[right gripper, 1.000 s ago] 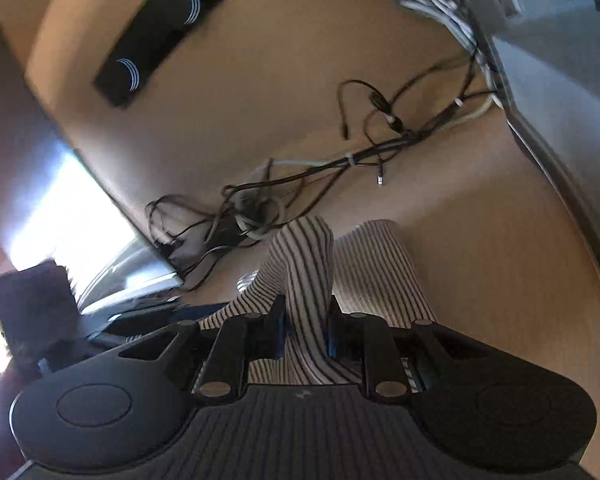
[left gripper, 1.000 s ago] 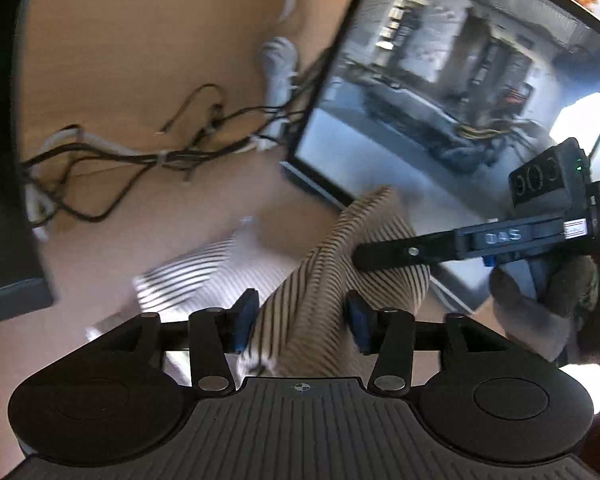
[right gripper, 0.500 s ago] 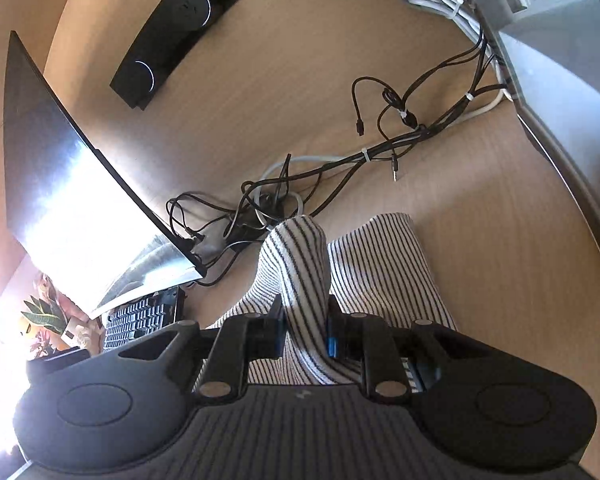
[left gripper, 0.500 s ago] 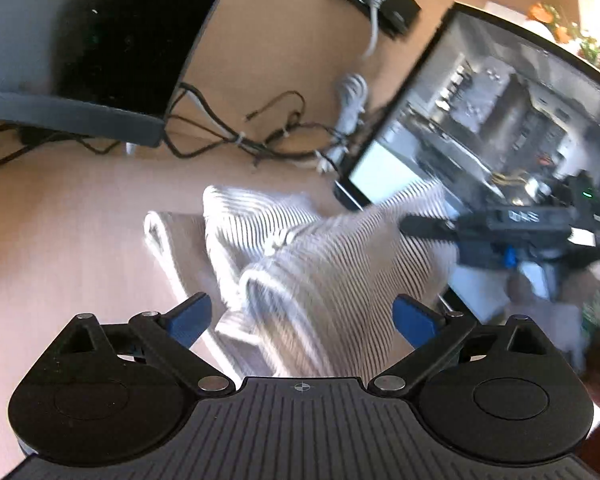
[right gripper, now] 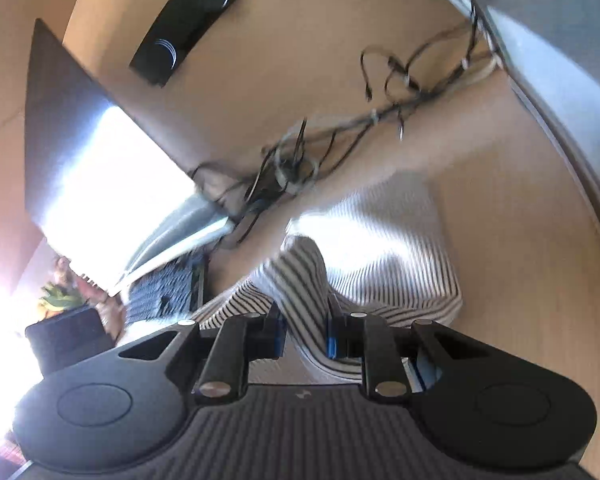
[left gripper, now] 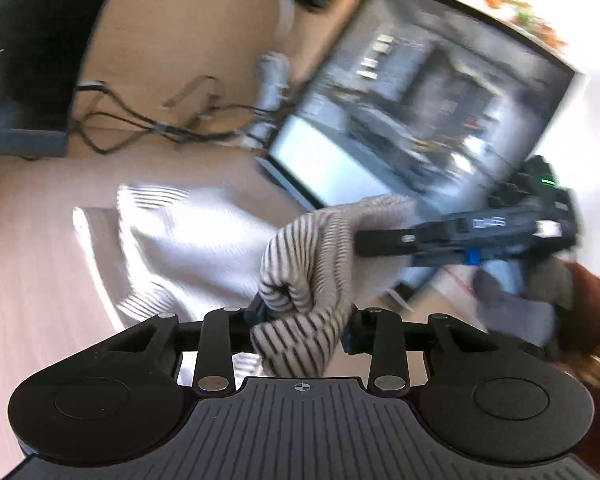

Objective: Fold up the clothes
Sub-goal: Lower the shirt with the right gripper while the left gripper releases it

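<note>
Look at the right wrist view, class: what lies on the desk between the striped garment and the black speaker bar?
In the right wrist view, a tangle of dark cables lies between the striped garment and the speaker bar; beyond it is bare wooden desk.

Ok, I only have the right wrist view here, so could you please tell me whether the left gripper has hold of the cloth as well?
Observer: Yes. The left gripper has just been closing its jaws, and a bunched fold of the striped garment is pinched between them.
Operator: Thank you. Where is my right gripper relative to that grip?
Observer: The right gripper comes in from the right of the left wrist view and pinches the same lifted part, just beyond the left one.
Operator: Is anything close behind it?
Observer: The monitor stands right behind it in that view, with its lower edge near the fingers.
</note>
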Motion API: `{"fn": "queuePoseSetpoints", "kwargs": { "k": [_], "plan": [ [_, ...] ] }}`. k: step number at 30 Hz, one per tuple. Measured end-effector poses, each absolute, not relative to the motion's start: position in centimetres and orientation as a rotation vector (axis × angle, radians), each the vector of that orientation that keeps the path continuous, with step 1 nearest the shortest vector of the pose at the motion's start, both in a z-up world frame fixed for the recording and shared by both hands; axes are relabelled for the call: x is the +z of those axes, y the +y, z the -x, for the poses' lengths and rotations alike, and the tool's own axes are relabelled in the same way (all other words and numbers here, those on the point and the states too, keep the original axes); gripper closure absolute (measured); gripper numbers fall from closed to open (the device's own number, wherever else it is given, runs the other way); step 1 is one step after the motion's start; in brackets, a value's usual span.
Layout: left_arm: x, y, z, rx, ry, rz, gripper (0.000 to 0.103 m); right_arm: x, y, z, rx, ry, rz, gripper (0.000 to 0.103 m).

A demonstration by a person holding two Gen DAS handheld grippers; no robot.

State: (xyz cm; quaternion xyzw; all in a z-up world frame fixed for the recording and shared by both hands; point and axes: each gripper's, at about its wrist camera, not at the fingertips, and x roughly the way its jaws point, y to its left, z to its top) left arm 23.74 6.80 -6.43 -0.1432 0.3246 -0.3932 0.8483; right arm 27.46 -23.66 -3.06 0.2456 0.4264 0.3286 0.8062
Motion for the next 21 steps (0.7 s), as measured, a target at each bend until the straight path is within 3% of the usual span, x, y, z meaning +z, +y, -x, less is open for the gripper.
{"fn": "queuePoseSetpoints", "kwargs": {
  "k": [5,10,21],
  "plan": [
    [-4.4,8.7,-20.8,-0.961,0.691,0.333,0.066,-1.0,-24.2,-22.9,0.768,0.972,-0.524,0.085],
    [-2.7,10.1,-22.6,-0.959,0.605,0.385,0.065,1.1,-24.8,-23.1,0.803,0.859,-0.569,0.085],
    [-8.8,8.4,-32.8,-0.782,0.677,0.379,0.059,-3.0,-22.2,-29.1,0.695,0.840,-0.382,0.085]
  ]
}}
